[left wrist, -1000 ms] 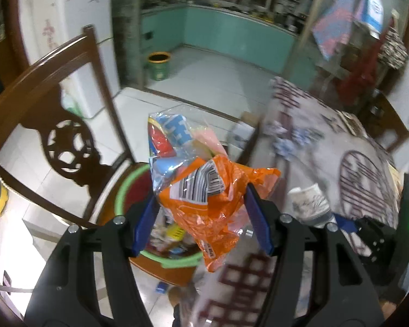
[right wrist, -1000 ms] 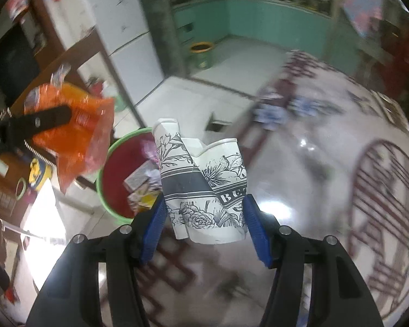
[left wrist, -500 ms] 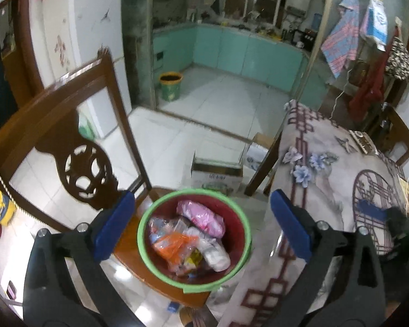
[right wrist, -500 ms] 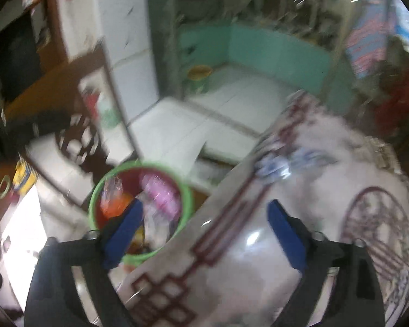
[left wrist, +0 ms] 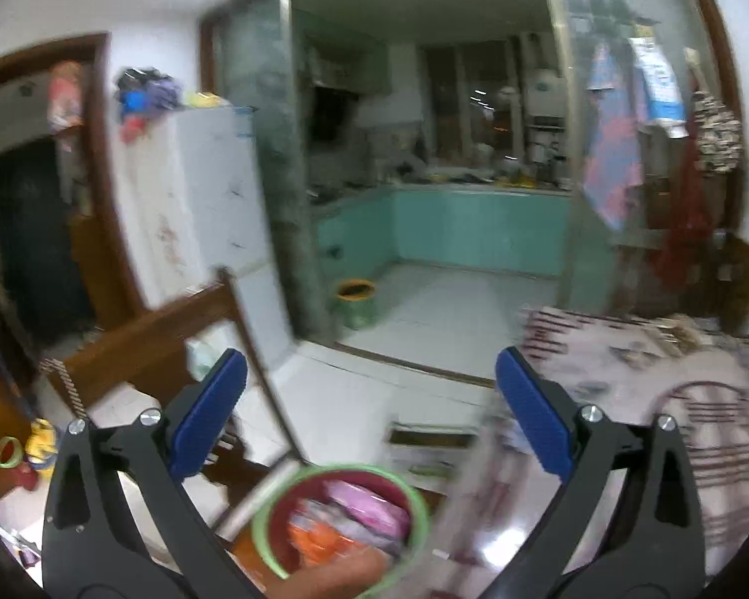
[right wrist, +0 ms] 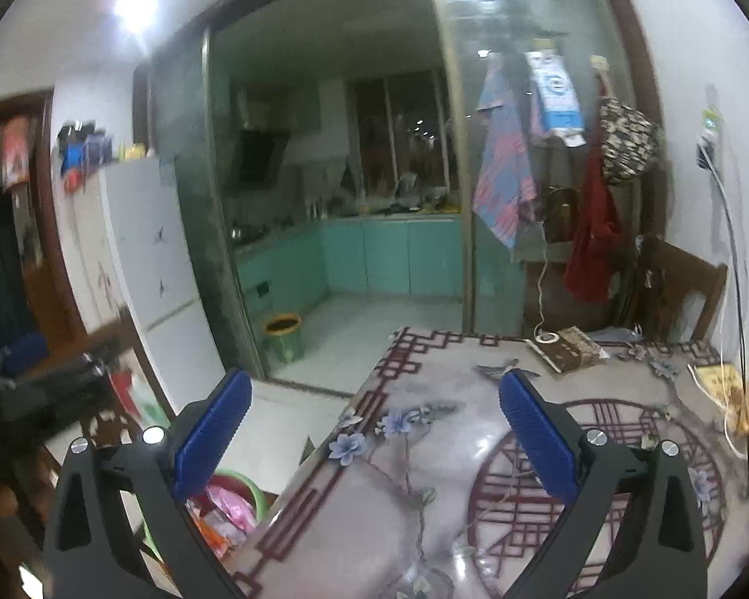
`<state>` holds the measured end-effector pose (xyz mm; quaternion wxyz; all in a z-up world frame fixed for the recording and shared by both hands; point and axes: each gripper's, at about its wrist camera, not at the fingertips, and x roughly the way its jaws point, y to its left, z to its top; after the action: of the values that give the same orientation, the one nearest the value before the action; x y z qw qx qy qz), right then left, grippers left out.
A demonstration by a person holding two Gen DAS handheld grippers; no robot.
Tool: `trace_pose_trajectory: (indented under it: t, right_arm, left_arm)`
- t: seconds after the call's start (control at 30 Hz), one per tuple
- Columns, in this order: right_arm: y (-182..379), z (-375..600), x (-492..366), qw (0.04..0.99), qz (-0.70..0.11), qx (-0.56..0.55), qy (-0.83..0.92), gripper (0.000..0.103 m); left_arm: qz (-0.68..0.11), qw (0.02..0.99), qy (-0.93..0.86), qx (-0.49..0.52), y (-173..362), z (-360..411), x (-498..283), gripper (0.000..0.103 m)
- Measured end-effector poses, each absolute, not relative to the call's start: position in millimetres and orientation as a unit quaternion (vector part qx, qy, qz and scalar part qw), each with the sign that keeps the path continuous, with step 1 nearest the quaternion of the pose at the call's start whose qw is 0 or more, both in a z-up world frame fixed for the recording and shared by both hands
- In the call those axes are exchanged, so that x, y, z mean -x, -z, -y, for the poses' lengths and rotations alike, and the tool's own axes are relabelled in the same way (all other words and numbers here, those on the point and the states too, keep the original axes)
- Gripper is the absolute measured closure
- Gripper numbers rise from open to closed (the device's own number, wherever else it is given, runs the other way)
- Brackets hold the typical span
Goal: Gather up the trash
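A red bin with a green rim (left wrist: 269, 544) stands on a wooden chair seat low in the left wrist view, holding orange and pink wrappers (left wrist: 359, 514). It also shows in the right wrist view (right wrist: 247, 486), partly behind my left finger. My left gripper (left wrist: 369, 409) is open and empty, raised above the bin. My right gripper (right wrist: 374, 424) is open and empty above the table (right wrist: 474, 449). No trash shows in either gripper.
A wooden chair back (left wrist: 165, 339) stands left of the bin. A white fridge (right wrist: 140, 259) is at the left. The patterned table carries a book (right wrist: 569, 349) and a white cable (right wrist: 724, 399) at its far side. A small green bucket (right wrist: 284, 334) stands on the kitchen floor.
The left gripper opened and let the orange wrapper fall into the bin; the right gripper opened and let go of the paper cup. Both grippers then tilted up and away.
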<state>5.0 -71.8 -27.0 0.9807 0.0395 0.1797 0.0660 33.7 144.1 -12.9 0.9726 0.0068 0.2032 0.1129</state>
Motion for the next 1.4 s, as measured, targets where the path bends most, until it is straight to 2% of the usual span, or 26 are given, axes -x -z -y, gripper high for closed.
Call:
trace_pose_trajectory:
  t: [0.13, 0.3, 0.4, 0.63, 1.4]
  right_arm:
    - [17, 108, 13, 0.982, -0.175, -0.05, -0.057, 0.007]
    - [13, 135, 44, 0.99, -0.137, -0.012, -0.005, 0.007]
    - [22, 153, 71, 0.996, -0.074, 0.004, 0.043, 0.007]
    - [31, 195, 73, 0.991, -0.131, -0.001, 0.031, 0.007]
    - [43, 233, 78, 0.986, -0.167, -0.007, 0.023, 0.007]
  left_arm:
    - [-0.217, 0.975, -0.024, 0.033, 8, -119, -22, 0.005]
    - [-0.246, 0.968, -0.017, 0.045, 7, -85, -14, 0.005]
    - [-0.257, 0.965, -0.018, 0.05, 10, -65, -7, 0.005]
    - [-0.269, 0.962, -0.024, 0.048, 13, -29, 13, 0.005]
    - [-0.284, 0.958, -0.017, 0.04, 13, 7, 18, 0.005]
